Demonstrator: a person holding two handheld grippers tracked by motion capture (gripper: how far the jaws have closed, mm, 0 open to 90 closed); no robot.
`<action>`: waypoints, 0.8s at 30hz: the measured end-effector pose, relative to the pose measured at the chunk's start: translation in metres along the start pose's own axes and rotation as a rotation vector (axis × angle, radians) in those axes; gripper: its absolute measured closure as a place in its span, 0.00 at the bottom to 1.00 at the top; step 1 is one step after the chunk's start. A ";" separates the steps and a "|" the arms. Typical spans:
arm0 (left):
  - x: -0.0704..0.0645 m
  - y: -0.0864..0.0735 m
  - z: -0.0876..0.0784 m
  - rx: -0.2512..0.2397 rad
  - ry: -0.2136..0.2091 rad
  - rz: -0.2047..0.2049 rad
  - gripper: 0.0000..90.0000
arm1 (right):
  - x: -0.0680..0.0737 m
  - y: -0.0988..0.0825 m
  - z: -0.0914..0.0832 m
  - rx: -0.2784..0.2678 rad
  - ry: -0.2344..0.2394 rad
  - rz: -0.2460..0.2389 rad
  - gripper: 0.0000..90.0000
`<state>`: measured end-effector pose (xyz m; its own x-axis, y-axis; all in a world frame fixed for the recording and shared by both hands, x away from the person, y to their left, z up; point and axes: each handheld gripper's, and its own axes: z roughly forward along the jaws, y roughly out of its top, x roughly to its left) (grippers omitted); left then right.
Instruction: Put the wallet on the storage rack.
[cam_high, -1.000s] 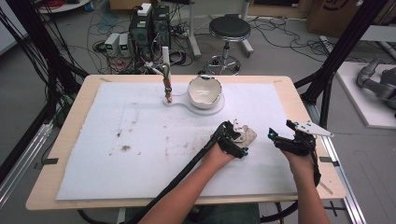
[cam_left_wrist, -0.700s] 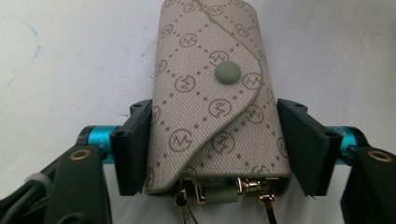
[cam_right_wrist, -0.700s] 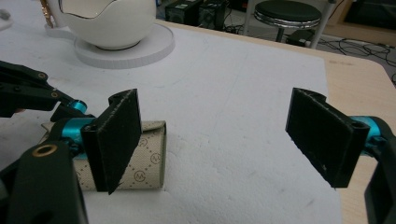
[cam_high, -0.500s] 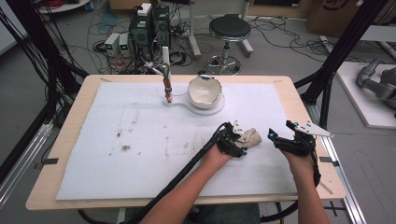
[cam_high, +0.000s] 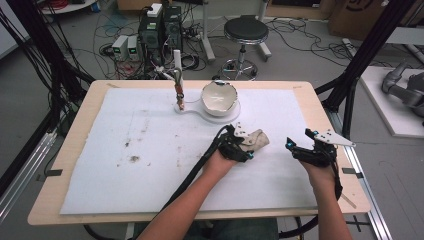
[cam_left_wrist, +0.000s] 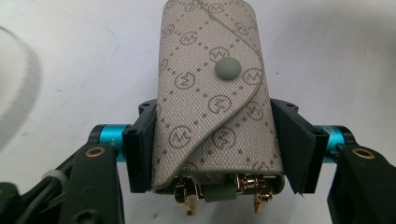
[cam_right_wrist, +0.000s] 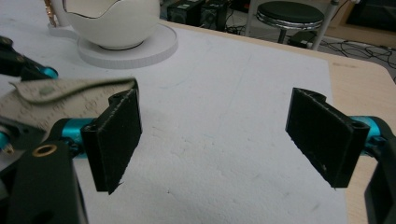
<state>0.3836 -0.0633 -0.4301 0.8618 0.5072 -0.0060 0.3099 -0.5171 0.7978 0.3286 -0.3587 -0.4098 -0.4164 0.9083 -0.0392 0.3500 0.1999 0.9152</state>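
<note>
Table (cam_high: 320, 102) first: its white mat (cam_high: 150, 165) carries everything, and your hands work near its right edge. Your left gripper (cam_left_wrist: 212, 140) has just squeezed shut on the key pouch (cam_left_wrist: 212, 93), so the picking-up step looks done. Your right gripper (cam_right_wrist: 215, 135) waits beside it near the right edge with jaws wide apart and nothing between them. Next, you likely need to lift the pouch and carry it, maybe toward the white bowl (cam_high: 219, 97) at the far edge; keep your squeeze firm. Your pouch is small, grey-tan, dotted with round logos, with one snap button (cam_left_wrist: 227, 69) and gold clips (cam_left_wrist: 252, 186) poking out.
</note>
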 end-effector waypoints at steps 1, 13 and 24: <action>0.002 0.001 -0.004 -0.009 0.001 -0.007 0.42 | 0.000 0.000 0.000 0.000 0.000 0.000 0.21; 0.039 0.011 -0.060 -0.076 0.071 -0.043 0.42 | 0.005 0.001 0.005 0.012 0.008 -0.014 0.21; 0.082 0.027 -0.098 -0.106 0.175 -0.066 0.42 | 0.005 0.001 0.007 0.019 0.015 -0.016 0.21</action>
<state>0.4231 0.0319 -0.3499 0.7549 0.6548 0.0370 0.3116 -0.4077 0.8583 0.3324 -0.3510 -0.4114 -0.4344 0.8995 -0.0472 0.3595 0.2212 0.9065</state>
